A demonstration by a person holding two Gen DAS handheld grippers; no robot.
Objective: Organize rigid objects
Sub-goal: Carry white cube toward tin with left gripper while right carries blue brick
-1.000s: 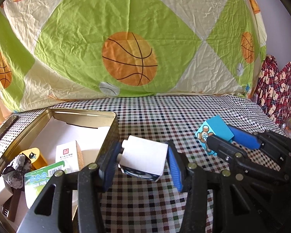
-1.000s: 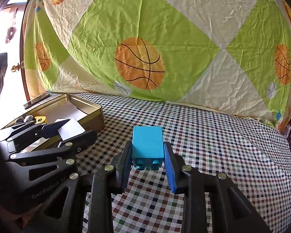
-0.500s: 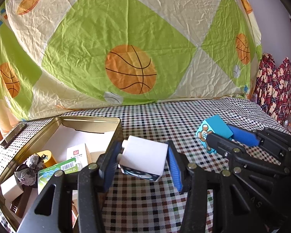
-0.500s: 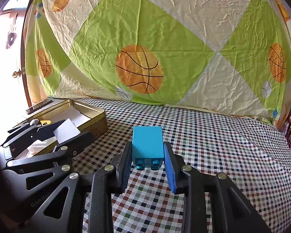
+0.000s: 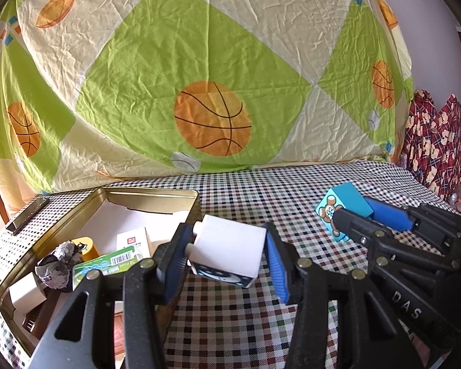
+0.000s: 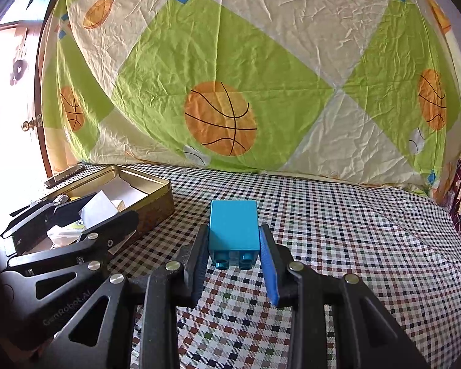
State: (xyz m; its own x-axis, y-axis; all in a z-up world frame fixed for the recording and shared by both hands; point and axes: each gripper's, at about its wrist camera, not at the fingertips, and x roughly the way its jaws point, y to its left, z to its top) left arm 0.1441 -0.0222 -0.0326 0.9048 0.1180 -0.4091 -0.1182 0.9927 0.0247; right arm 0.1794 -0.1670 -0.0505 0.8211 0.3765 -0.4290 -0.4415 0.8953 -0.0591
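Note:
My left gripper (image 5: 222, 255) is shut on a white toy block (image 5: 229, 250) with two studs on its left side, held above the checked cloth beside the gold tin's right wall. In the right wrist view my right gripper (image 6: 235, 253) is shut on a blue toy block (image 6: 233, 226), studs facing the camera. The same blue block (image 5: 342, 206), with a bear picture on its end, shows at the right of the left wrist view. The open gold tin (image 5: 150, 192) lies at left; it also shows as the tin (image 6: 144, 181) in the right wrist view.
Inside the tin lie a green card (image 5: 107, 266), a small white box (image 5: 132, 241), a yellow piece (image 5: 87, 246), a grey lump (image 5: 60, 266) and a white cube (image 5: 26, 290). A basketball-print sheet (image 5: 212, 117) hangs behind. Red patterned fabric (image 5: 439, 141) sits at far right.
The left wrist view has tilted up and shifted, so more of the tin's inside and the sheet shows. Both blocks stay clamped; the right gripper has hardly moved.

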